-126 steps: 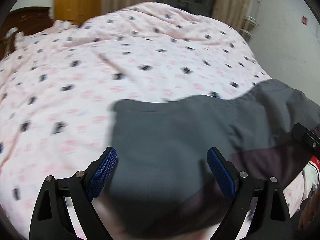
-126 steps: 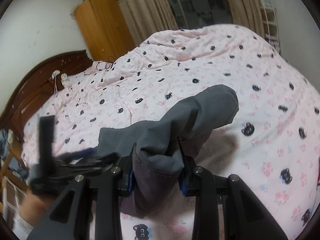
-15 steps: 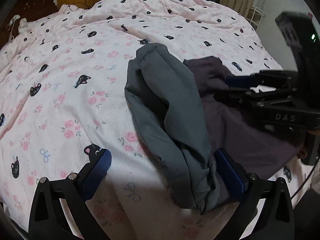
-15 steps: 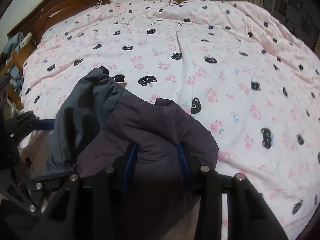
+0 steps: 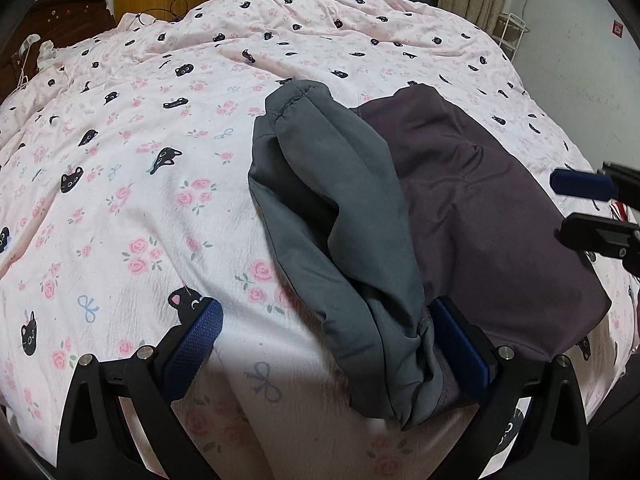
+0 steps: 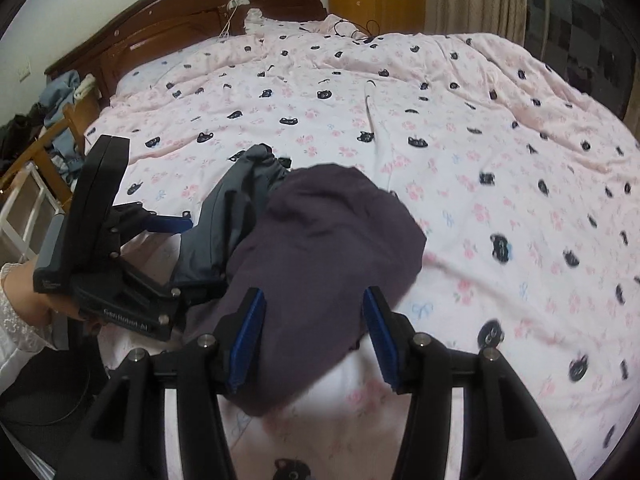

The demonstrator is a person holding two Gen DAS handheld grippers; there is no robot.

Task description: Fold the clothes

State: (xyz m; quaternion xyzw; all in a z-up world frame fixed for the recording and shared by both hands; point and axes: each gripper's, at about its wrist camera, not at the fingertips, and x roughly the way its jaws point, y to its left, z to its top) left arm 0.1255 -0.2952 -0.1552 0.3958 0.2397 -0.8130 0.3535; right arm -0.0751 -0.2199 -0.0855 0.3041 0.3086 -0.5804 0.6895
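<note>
Left gripper [image 5: 326, 344]: jaws spread wide, grey end of the garment [image 5: 340, 216] lying against the right-hand pad, not pinched. Right gripper [image 6: 314, 338]: jaws opening, purple part of the garment between the pads, unpressed. Garment: folded bundle near the front edge of the pink cat-print bedspread [image 5: 120, 200]. Wooden headboard [image 6: 160, 20] at the far end of the bedspread.

The folded garment [image 5: 420, 208] bulks at the bed's [image 5: 140, 200] near edge. Open bedspread lies left, right and beyond, toward the headboard [image 6: 168, 28].
</note>
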